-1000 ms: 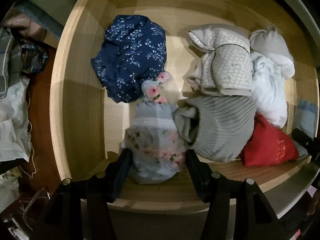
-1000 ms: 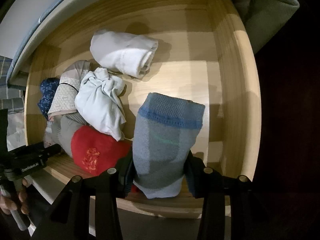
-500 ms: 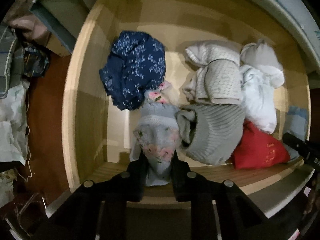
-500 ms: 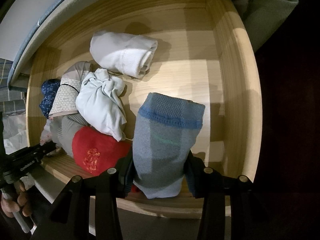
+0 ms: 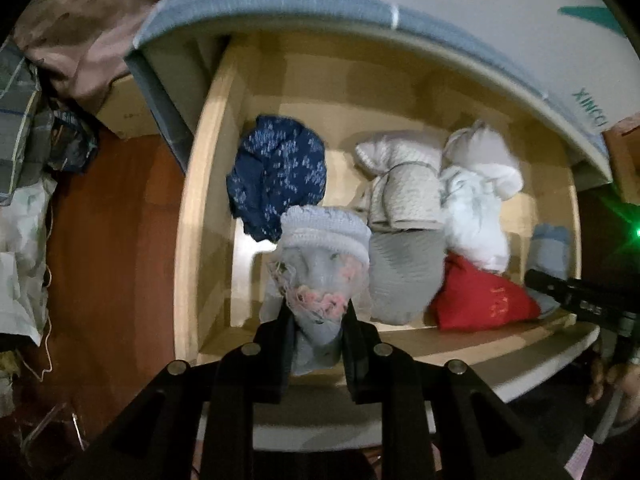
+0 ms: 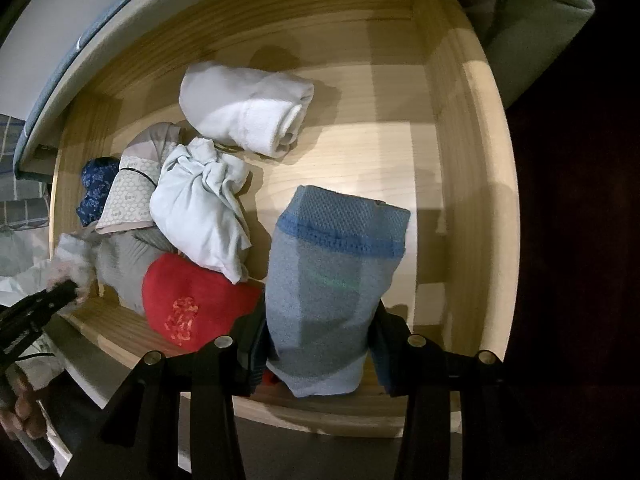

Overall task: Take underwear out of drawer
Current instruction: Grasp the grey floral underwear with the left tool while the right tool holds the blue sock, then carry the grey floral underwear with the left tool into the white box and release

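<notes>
A pale wooden drawer (image 5: 188, 248) (image 6: 472, 184) stands pulled out, with several rolled underwear pieces in it. My left gripper (image 5: 318, 316) is shut on a grey floral underwear roll (image 5: 320, 256) with a knitted band, lifted above the drawer's front left. My right gripper (image 6: 320, 320) is shut on a blue-grey underwear roll (image 6: 332, 280) with a blue band, over the drawer's front right. The left gripper's tip shows in the right wrist view at the left edge. The right gripper shows in the left wrist view as a black bar (image 5: 580, 296).
In the drawer lie a navy floral roll (image 5: 276, 176), a beige patterned roll (image 5: 404, 188), a grey ribbed roll (image 5: 404, 272), a red roll (image 5: 480, 300) (image 6: 192, 304), a pale blue bundle (image 6: 200, 208) and a white roll (image 6: 248, 108). A mattress edge (image 5: 360, 12) overhangs. Clothes pile at left (image 5: 24, 184).
My left gripper closed on the grey floral roll and rose with it, so the drawer looks farther away. The right gripper kept still with its blue-grey roll.
</notes>
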Tool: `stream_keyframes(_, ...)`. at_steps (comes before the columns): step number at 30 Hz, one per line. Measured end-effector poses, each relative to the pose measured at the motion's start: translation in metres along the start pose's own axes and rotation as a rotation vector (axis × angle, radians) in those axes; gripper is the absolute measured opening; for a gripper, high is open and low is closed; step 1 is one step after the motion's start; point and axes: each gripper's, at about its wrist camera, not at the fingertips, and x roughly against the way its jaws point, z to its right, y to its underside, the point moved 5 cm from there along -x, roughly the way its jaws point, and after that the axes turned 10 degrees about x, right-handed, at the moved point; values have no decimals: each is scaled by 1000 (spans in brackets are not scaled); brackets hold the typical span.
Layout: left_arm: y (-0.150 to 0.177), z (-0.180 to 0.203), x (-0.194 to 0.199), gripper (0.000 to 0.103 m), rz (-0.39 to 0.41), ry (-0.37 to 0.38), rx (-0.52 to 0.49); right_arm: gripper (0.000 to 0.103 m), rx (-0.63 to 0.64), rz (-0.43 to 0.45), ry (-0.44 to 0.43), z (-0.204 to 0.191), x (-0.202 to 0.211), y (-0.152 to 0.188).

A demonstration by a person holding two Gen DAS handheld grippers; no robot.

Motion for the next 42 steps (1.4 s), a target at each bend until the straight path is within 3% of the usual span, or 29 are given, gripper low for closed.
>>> stream_keyframes(7,-2,11,51,21,141,39,-56,40,5,-1,5,0,0,0)
stream_keyframes(17,-20,31,147,21,463,75,-141,40,7,9,10,4,3,3)
stream_keyframes(21,-35,39,191,21,601,101,-157,40,18,10,25,4,4,3)
stream_keyframes(26,-64,50,227,21,702,116,-161,40,31,18,44,1,7,2)
stream_keyframes(33,-108,68,236,21,762,90,-163,40,27,17,40,1,7,2)
stream_keyframes(42,-150,98,198,21,693,-11,-199,40,28,15,52,-6,6,0)
